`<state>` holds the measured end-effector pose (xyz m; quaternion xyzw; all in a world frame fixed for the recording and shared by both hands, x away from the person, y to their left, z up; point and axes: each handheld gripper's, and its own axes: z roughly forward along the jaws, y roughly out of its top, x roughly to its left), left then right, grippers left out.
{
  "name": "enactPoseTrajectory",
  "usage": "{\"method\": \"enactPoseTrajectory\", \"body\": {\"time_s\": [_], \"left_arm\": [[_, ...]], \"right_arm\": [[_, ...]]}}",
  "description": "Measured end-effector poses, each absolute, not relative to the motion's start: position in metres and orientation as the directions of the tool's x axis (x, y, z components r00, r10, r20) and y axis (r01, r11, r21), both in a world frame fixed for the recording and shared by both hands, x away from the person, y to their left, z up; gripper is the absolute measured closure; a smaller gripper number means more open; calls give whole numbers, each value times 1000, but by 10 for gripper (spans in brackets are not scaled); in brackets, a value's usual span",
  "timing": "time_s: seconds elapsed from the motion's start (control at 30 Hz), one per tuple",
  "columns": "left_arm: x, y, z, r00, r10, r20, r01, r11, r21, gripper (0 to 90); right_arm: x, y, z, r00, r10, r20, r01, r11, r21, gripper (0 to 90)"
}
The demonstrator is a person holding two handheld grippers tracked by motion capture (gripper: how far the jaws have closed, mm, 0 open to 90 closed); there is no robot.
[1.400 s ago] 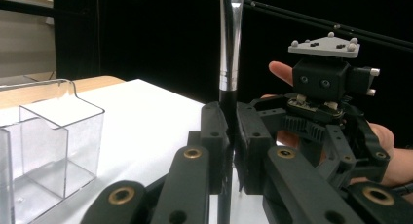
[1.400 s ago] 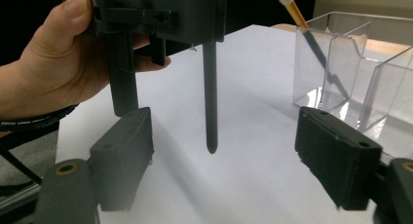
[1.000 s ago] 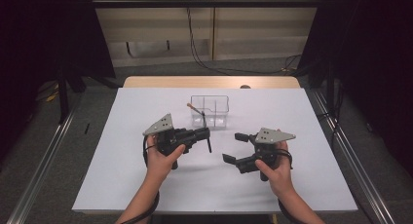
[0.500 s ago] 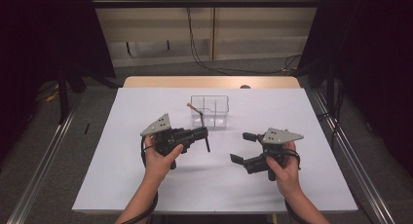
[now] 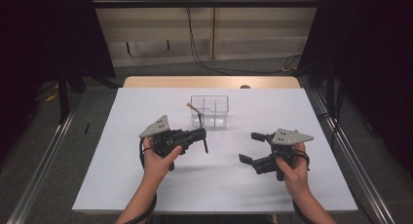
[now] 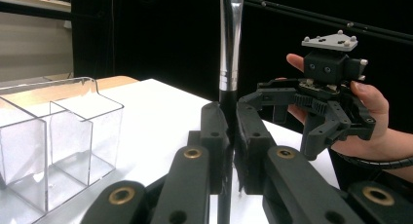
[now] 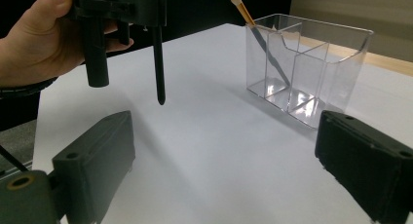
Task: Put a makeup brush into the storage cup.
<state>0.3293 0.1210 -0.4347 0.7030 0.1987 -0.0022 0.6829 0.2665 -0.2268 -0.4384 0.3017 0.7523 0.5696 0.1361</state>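
My left gripper (image 5: 201, 135) is shut on a black-handled brush (image 5: 206, 145) that hangs upright above the white table top (image 5: 146, 107). In the left gripper view its silver ferrule (image 6: 230, 48) rises between the closed jaws. My right gripper (image 5: 249, 147) hovers open to the right, with nothing between its jaws (image 7: 229, 156). A clear divided organizer (image 5: 210, 109) stands behind both grippers. A second brush with a tan tip (image 7: 242, 7) leans in its left compartment.
The white sheet covers a wooden table whose far edge (image 5: 209, 82) lies behind the organizer. Metal rails (image 5: 350, 151) run along both sides of the table. Cables hang on the back wall.
My right gripper has drifted to the right, away from the left one, still open. The left gripper and its brush have stayed put.
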Motion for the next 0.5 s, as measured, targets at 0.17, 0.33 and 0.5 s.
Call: {"method": "enactPoseTrajectory", "body": {"time_s": [0.17,0.33,0.5], "left_arm": [[329,120,-436,920,279,-274,283,7,959,837],[330,121,-438,918,283,-278,288,5,958,837],[331,121,-438,918,286,-275,286,4,958,837]], "right_arm": [[266,-236,-440,-773,617,145,306,163,938,72],[265,-243,-440,-771,620,144,304,161,939,72],[264,-251,-441,-773,621,133,299,172,939,73]]}}
